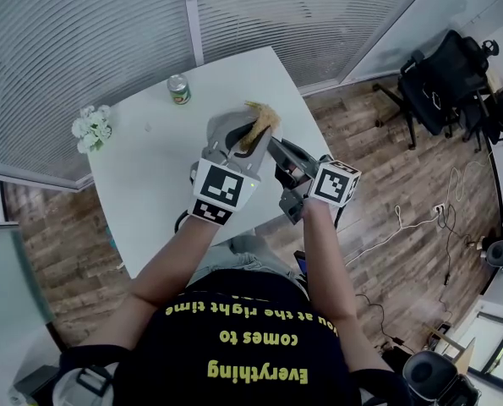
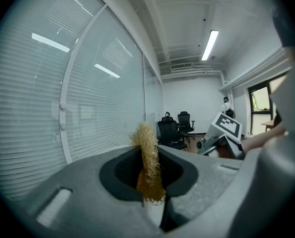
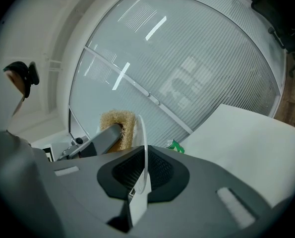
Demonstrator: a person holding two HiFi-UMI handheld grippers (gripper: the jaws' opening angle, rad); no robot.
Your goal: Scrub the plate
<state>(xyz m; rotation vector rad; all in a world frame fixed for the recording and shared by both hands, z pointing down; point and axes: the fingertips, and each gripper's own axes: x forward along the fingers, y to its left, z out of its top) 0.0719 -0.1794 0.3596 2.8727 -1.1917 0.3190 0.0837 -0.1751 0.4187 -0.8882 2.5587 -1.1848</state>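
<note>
A tan, fibrous scrub sponge (image 1: 262,118) stands upright between the jaws of my left gripper (image 1: 249,134), which is shut on it above the white table. In the left gripper view the sponge (image 2: 149,167) rises out of the left gripper (image 2: 152,198). My right gripper (image 1: 278,150) sits close to the right of it and is shut on a thin white plate (image 3: 144,148), seen edge-on and upright in the right gripper (image 3: 140,190). The sponge (image 3: 118,125) lies just left of the plate's face. I cannot tell whether they touch. The head view barely shows the plate.
On the white table (image 1: 150,167) a green can (image 1: 178,89) stands at the far edge and a bunch of white flowers (image 1: 92,126) at the left corner. A glass wall with blinds runs behind. Black office chairs (image 1: 441,74) and cables are on the wood floor to the right.
</note>
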